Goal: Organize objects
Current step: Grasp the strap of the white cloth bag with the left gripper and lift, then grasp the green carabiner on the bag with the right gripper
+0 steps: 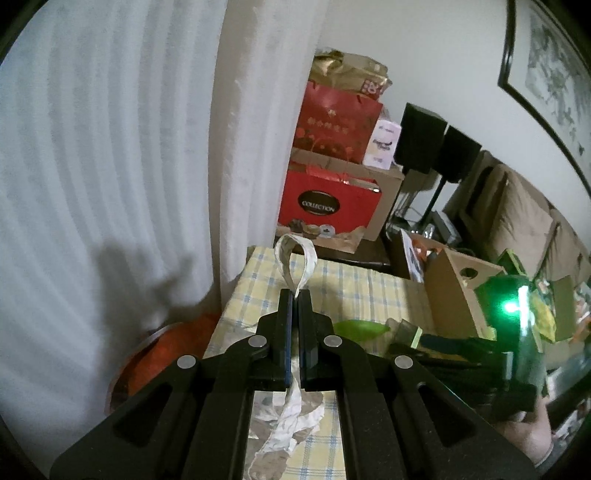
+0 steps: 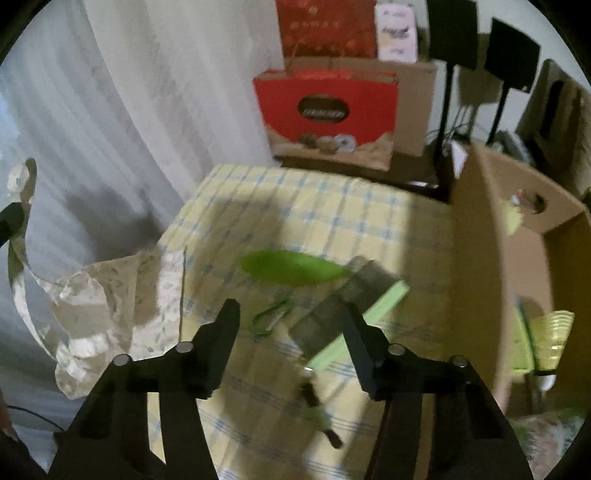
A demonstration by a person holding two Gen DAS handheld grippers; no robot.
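My left gripper [image 1: 294,295] is shut on the strap of a pale patterned cloth bag [image 1: 295,258] and holds it up above the table; the bag's body [image 2: 107,299] hangs and rests at the table's left edge. My right gripper [image 2: 291,314] is open and empty, above a green leaf-shaped object [image 2: 291,267], a green carabiner clip [image 2: 269,315] and a grey box with a green edge [image 2: 347,306] on the yellow checked tablecloth [image 2: 314,206]. A small dark-handled tool [image 2: 317,410] lies nearer to me.
An open cardboard box [image 2: 480,258] stands at the table's right. Red gift bags [image 1: 328,203] and boxes are stacked behind the table. A white curtain [image 1: 110,147] hangs on the left. Black speakers on stands [image 2: 450,22] are at the back right.
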